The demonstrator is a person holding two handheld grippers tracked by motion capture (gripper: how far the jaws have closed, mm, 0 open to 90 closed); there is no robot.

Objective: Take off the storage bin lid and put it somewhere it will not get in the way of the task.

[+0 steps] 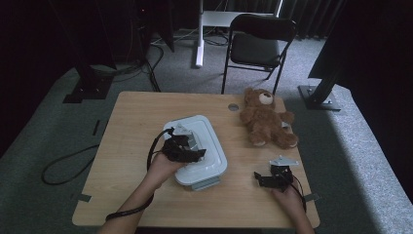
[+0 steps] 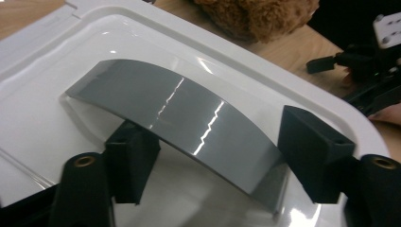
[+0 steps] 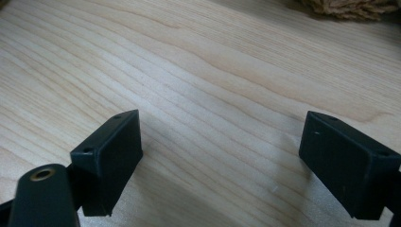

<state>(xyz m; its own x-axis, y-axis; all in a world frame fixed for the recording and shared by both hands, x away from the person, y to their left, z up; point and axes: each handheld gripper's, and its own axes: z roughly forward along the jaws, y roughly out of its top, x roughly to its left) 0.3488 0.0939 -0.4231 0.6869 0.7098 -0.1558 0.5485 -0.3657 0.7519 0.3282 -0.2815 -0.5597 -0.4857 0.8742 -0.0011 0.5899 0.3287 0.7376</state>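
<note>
The left gripper [image 2: 215, 156] fingers straddle the grey handle [image 2: 179, 118] of the white container [image 1: 197, 146] mid-tabletop, unclenched; slipping is risked (glossy plastic). The right gripper [image 3: 222, 161] is spread, empty.

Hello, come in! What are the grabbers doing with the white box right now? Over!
Left gripper straddling grey handle of white box, jaws not clamped. Right gripper open over bare table. Teddy bear sits clear.
</note>
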